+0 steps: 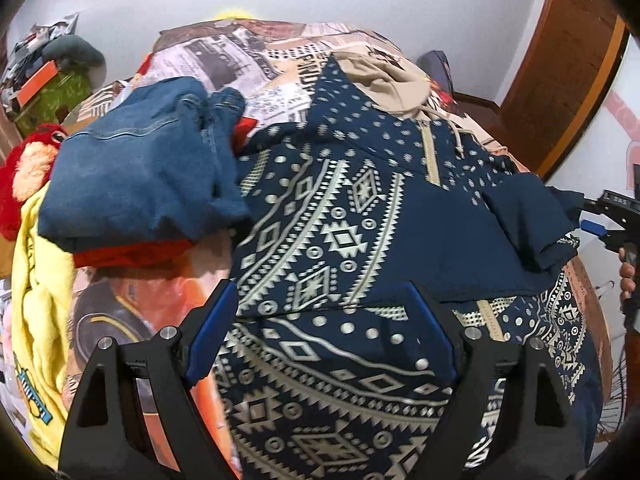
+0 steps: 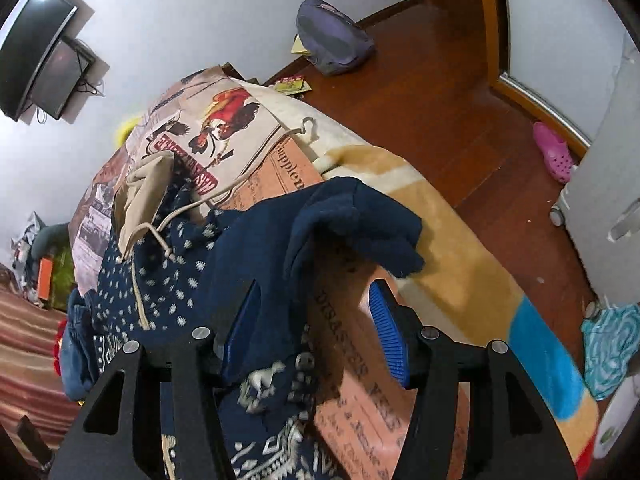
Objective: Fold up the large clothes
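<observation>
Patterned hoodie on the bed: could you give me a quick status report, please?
Left gripper open over the patterned hoodie. Right gripper open, nothing clamped, sleeve draped by its pads. Folded jeans beside the hoodie's left edge.

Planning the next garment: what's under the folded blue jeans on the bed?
Under the folded blue jeans a red garment pokes out at the near edge and by the waistband. Its full extent, and anything beneath it, is covered.

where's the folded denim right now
In the left wrist view the folded denim lies left of the patterned navy hoodie on the bed, resting on a red garment beside a yellow one.
</observation>
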`<state>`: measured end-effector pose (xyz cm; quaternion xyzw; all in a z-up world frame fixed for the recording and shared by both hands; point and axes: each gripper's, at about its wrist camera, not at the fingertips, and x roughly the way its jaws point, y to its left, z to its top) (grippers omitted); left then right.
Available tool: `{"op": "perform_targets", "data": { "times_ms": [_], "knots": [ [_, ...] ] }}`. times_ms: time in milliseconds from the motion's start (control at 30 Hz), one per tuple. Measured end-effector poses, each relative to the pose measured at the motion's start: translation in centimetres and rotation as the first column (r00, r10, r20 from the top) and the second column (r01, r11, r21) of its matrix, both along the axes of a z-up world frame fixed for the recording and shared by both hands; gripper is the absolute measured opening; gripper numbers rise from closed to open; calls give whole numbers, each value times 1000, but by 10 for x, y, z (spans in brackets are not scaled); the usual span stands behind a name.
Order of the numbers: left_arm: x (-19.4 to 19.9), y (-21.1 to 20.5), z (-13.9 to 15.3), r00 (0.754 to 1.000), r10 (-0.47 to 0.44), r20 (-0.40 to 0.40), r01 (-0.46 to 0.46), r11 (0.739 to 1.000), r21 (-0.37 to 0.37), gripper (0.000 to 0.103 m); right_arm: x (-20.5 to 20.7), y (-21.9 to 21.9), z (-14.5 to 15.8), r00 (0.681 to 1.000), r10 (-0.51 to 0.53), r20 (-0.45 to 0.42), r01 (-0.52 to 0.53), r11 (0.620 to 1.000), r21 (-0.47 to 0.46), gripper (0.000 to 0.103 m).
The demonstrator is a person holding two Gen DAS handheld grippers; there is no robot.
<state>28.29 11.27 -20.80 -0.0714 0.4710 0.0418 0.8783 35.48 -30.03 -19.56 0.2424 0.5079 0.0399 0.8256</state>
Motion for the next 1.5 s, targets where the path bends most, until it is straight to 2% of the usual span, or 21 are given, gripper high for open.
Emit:
{"op": "perform_targets", "data": {
  "times_ms": [33,100,167,233,333,433,500,633,733,800,900,1033,1100,1233,1300,1367,1433,1500],
  "knots": [
    [2,-3,-1,1000,-6,-5,6,1000,0,84,3,2,-3,1000,-3,4,3,1000,4,51],
    [5,-7,-3,1000,-14,-9,14,1000,6,84,8,7,-8,1000,7,8,-7,1000,18,40],
    [7,-10,-5,1000,-22,-15,22,1000,15,84,15,13,-14,1000,17,0,-17,1000,17,17],
    [7,-11,-6,999,-27,-17,28,999,31,84,21,21,-16,1000,5,-12,-6,999,-34,6],
    [3,-10,-5,1000,-26,-9,26,999,39,84,20,35,-4,999,23,36,-20,997,-70,4],
    [-5,-3,-3,1000,-13,8,13,999,41,84,13,63,27,989,89,120,-80,994,-76,4],
    [-9,2,-1,1000,-1,16,0,999,41,84,6,86,51,973,152,174,-141,987,-76,3],
    [-21,16,10,997,35,63,-37,999,39,84,-14,146,98,915,296,273,-291,955,-60,3],
    [-31,26,20,993,58,102,-62,997,34,84,-29,196,117,866,394,307,-396,916,-60,3],
    [-38,32,24,990,71,121,-75,997,33,84,-41,231,117,833,462,303,-466,883,-66,3],
    [-50,43,31,987,71,143,-74,997,15,84,-54,276,98,801,542,254,-543,837,-72,3],
    [-68,55,34,984,80,161,-81,997,4,84,-64,321,46,780,614,122,-610,789,-68,3],
    [-73,59,33,983,85,161,-86,996,0,84,-66,335,19,773,633,46,-630,774,-67,4],
    [-84,67,28,985,95,144,-98,995,14,84,-78,343,-5,761,647,-45,-648,758,-70,5],
    [-85,68,24,987,97,126,-101,995,21,84,-81,340,-8,756,648,-91,-654,754,-60,11],
    [-85,68,22,988,107,111,-111,993,27,84,-81,337,-9,731,669,-130,-677,736,-20,32],
    [-82,67,20,990,108,95,-110,994,18,84,-85,327,-2,718,686,-115,-692,721,-17,42],
    [-78,63,20,991,104,84,-105,995,-2,84,-89,318,8,704,704,-98,-709,704,-40,43]
  ]
}}
